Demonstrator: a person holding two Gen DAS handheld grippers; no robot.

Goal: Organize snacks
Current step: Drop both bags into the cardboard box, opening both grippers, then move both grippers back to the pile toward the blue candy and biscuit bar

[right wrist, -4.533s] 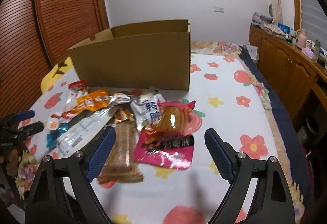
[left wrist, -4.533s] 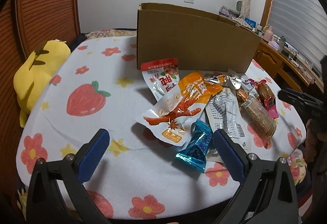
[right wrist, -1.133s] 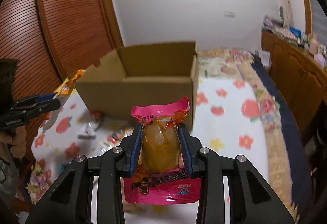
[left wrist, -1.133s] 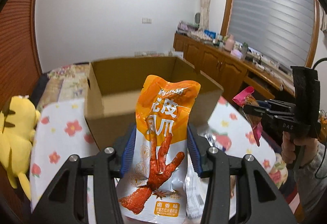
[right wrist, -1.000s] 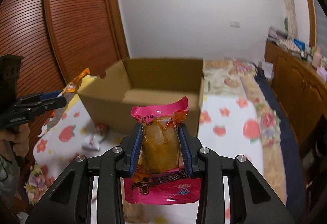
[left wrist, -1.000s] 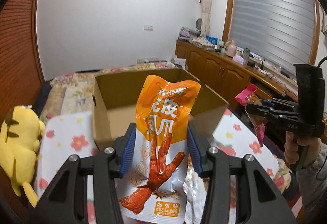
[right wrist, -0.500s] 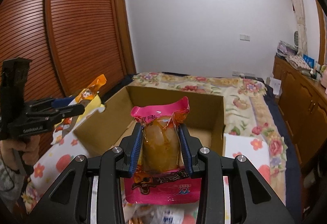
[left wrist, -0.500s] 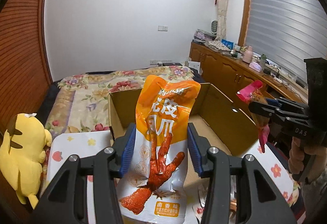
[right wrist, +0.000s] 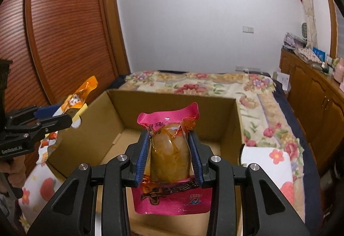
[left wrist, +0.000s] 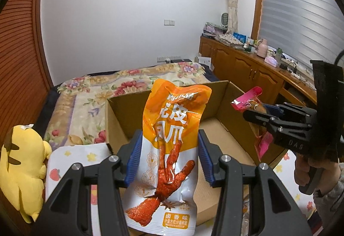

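Holding left: left gripper (left wrist: 169,156) clamps orange pouch (left wrist: 172,150) upright above box (left wrist: 228,102)
Holding right: right gripper (right wrist: 169,158) clamps pink pouch (right wrist: 169,156) upright over box interior
Box: open

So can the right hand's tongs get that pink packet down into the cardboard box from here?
Probably yes: the right tongs, shut on the pink packet, face the open cardboard box, nothing between.

Black angular gripper frames are seen, fitted with silver screws and ribbed blue fingers (left wrist: 135,157), one side lettered "GenRobot.AI", beside a grey sleeve (left wrist: 331,210).
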